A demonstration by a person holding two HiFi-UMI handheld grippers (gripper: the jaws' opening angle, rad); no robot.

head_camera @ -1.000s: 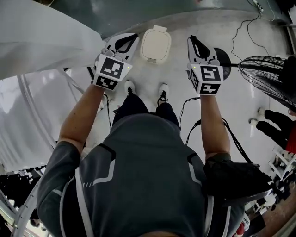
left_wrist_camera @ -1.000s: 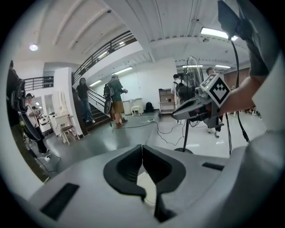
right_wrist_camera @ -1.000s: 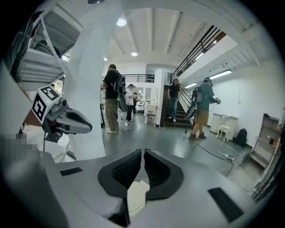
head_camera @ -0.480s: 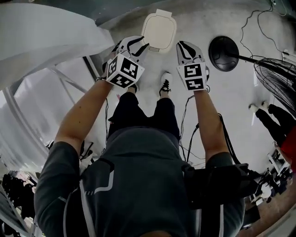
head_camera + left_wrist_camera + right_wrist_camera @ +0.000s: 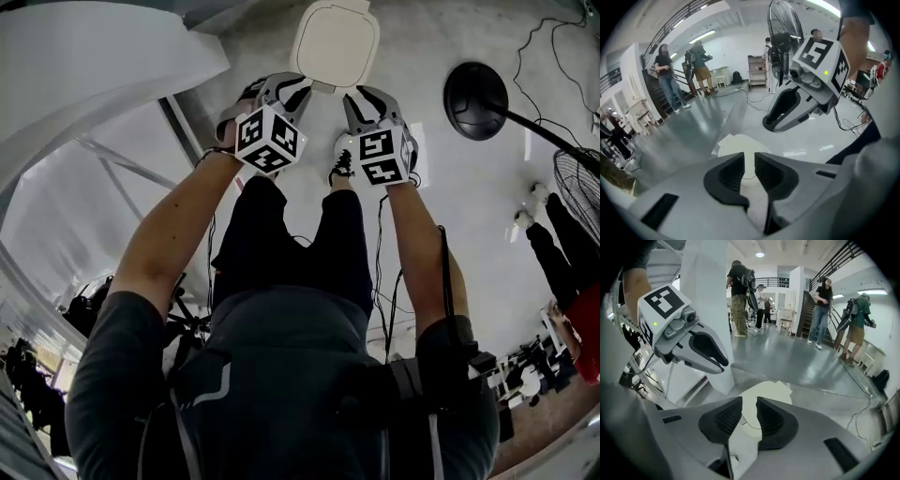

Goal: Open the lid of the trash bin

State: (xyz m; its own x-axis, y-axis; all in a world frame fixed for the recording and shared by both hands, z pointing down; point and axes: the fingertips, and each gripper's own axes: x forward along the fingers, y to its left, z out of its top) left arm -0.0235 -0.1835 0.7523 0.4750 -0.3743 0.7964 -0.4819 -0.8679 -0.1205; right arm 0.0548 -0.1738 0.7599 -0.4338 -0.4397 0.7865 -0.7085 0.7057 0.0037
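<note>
Dropped: left claw [image 5: 292, 89], right claw [image 5: 361, 97] nearer one bin lid [image 5: 336, 42]; left closing, empty.

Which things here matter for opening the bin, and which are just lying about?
For the job:
- trash bin lid, shut
- left gripper, jaws closing, nothing between them
- right gripper, jaws apart, empty

Just about:
- standing fan
- its round black base
- bystanders across the room

The trash bin [image 5: 336, 42] stands on the floor [image 5: 422, 37], far of the person's shoe [image 5: 342, 162]. The fan base [image 5: 475, 100] lies right of the bin, apart from it.
</note>
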